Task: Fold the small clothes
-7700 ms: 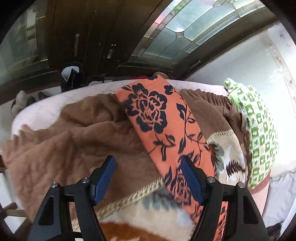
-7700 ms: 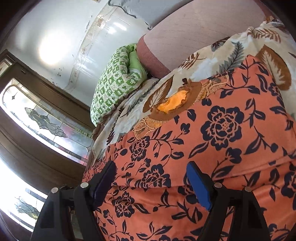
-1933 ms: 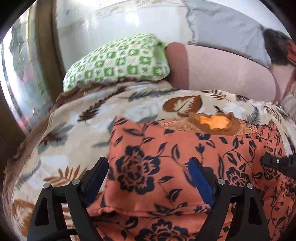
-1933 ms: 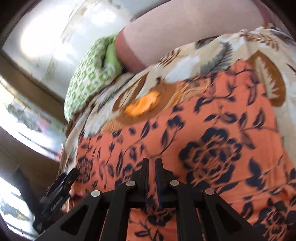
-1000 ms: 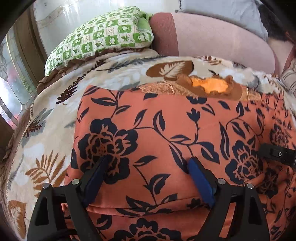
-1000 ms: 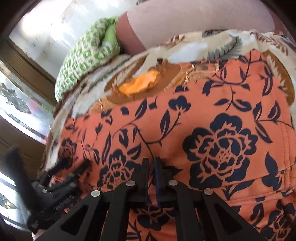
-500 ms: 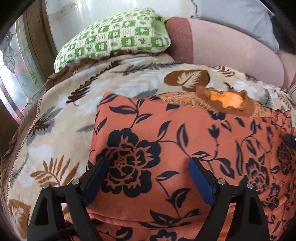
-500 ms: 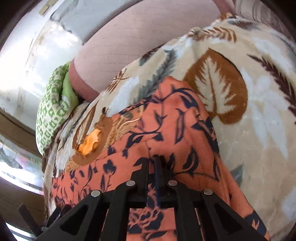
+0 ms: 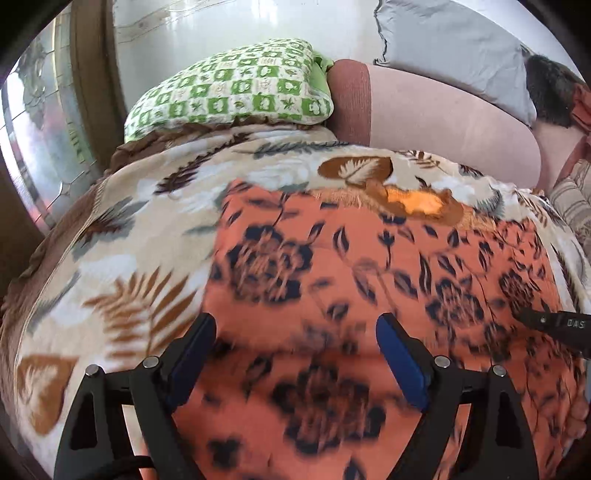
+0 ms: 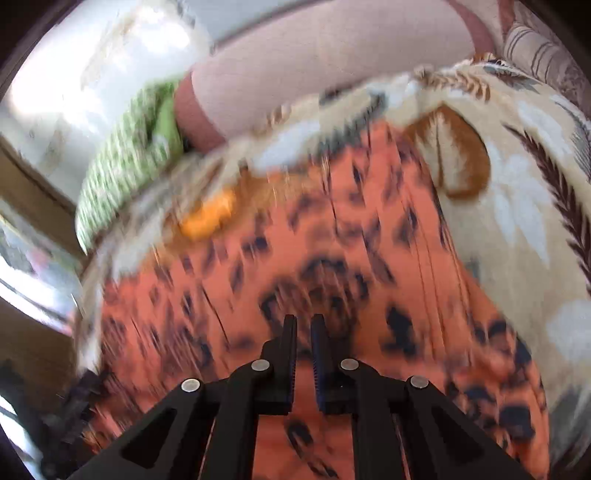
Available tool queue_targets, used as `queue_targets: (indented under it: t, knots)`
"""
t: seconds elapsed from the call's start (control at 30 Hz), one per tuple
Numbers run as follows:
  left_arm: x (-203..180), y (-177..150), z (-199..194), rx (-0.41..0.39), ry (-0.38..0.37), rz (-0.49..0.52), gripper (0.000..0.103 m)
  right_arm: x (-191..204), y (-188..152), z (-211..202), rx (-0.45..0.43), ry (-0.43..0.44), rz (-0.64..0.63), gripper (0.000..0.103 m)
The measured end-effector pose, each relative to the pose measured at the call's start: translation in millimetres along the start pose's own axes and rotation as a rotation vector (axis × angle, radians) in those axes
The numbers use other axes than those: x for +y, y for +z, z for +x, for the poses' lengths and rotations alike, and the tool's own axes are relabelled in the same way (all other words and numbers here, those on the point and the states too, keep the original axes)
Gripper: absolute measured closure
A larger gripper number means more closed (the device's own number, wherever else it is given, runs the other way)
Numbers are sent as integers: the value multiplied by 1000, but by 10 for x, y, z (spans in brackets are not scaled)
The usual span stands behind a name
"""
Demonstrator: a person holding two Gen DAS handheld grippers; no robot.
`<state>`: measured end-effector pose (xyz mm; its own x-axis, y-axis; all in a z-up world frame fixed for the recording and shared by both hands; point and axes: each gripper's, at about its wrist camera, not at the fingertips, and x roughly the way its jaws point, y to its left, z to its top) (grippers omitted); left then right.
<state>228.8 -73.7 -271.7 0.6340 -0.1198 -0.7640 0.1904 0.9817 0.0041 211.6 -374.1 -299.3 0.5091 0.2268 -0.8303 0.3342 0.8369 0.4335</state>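
Two claws tilt steeply down over the orange floral garment [image 9: 369,258]: left claw [image 9: 295,332] gaping wide, empty; right claw [image 10: 303,332], previously clamped together, now slightly parted, nothing visibly pinched.

Bright daylight coming in from the window [image 9: 40,122] at the left, glaring off the glossy white wall [image 9: 207,33]. Motion blur smearing the orange floral garment [image 10: 332,258] heavily in the right wrist view, less so in the left. Fisheye bending both frames, dark corners all round. Soft shadows only.
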Motion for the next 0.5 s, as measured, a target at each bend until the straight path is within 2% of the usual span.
queue_targets:
  t: [0.07, 0.1, 0.13, 0.2, 0.3, 0.37, 0.43, 0.5]
  knots:
    - [102, -180, -28, 79, 29, -17, 14, -18, -87, -113, 2, 5, -19, 94]
    - [170, -295, -73, 98, 34, -38, 14, -28, -106, -206, 38, -4, -2, 92]
    - [239, -402, -129, 108, 27, -57, 14, -42, -133, -312, 60, 12, 7, 92]
    - [341, -594, -279, 121, -8, -70, 14, -87, -266, -635, 10, 73, -17, 92]
    - [318, -782, -452, 133, 20, -7, 14, -195, -493, -923, 13, 25, -60, 92]
    - [286, -929, -479, 161, 45, 46, 14, -296, -660, -964, 64, 32, -31, 92]
    - [294, -1140, -484, 197, 56, 82, 14, -390, -810, -814, 140, 15, -10, 92]
    - [355, -1286, -598, 163, 40, 68, 13, -457, -986, -694, 192, -2, -15, 91]
